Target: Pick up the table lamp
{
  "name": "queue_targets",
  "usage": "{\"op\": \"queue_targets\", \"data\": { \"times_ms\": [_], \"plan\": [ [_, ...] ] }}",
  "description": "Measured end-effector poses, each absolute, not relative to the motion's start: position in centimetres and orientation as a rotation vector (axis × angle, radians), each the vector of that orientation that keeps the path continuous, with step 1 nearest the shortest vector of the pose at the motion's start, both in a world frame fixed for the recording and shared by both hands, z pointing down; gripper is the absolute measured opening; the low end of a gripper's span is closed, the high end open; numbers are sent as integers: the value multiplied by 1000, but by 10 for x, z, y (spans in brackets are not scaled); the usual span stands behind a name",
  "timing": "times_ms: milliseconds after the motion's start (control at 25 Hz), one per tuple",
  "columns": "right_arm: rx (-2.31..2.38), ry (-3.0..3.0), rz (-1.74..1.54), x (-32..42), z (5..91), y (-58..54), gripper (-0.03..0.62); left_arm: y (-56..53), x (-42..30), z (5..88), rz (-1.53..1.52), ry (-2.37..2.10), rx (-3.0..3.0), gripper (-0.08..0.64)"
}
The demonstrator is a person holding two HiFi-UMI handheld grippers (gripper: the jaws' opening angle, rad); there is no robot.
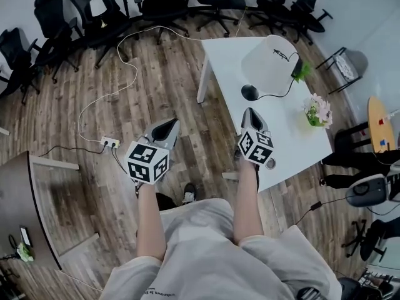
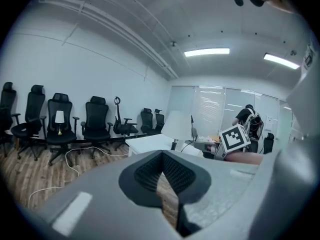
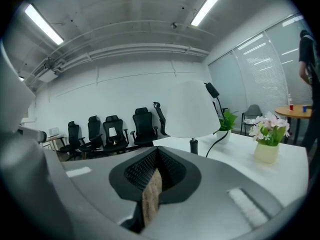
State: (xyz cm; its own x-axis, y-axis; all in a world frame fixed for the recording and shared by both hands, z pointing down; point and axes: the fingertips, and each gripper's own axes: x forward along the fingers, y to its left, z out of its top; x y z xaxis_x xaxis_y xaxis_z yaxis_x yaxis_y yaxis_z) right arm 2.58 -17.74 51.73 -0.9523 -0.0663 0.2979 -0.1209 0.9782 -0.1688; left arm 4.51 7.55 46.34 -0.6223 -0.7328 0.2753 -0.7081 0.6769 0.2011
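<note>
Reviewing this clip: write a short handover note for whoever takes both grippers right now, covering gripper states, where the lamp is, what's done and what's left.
Left gripper: shut, empty, over the wood floor beside the table.
Right gripper: shut, empty, above the near part of the white table.
Table lamp: upright on the table ahead of the right gripper, untouched.
Done: nothing picked up yet.
Left: open the jaws, reach the lamp, probably grip the stem under the shade, and lift. Mind the flower vase nearby.
</note>
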Motion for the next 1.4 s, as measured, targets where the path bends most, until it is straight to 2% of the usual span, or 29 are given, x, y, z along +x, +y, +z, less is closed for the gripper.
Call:
{"op": "queue_targets", "data": {
  "times_ms": [440,1160,1400],
  "plan": [
    [405,-2771,258,28,533,-216,23,39,-12,472,-125,-2422,1369,0],
    [901,-2644,298,-55,527,-175,23,56,-186,459,-87,-2149,1725,0],
    [1060,-2578,363,-51,538,-151,23,47,-188,462,-42,-1986,1900,0]
  ]
}}
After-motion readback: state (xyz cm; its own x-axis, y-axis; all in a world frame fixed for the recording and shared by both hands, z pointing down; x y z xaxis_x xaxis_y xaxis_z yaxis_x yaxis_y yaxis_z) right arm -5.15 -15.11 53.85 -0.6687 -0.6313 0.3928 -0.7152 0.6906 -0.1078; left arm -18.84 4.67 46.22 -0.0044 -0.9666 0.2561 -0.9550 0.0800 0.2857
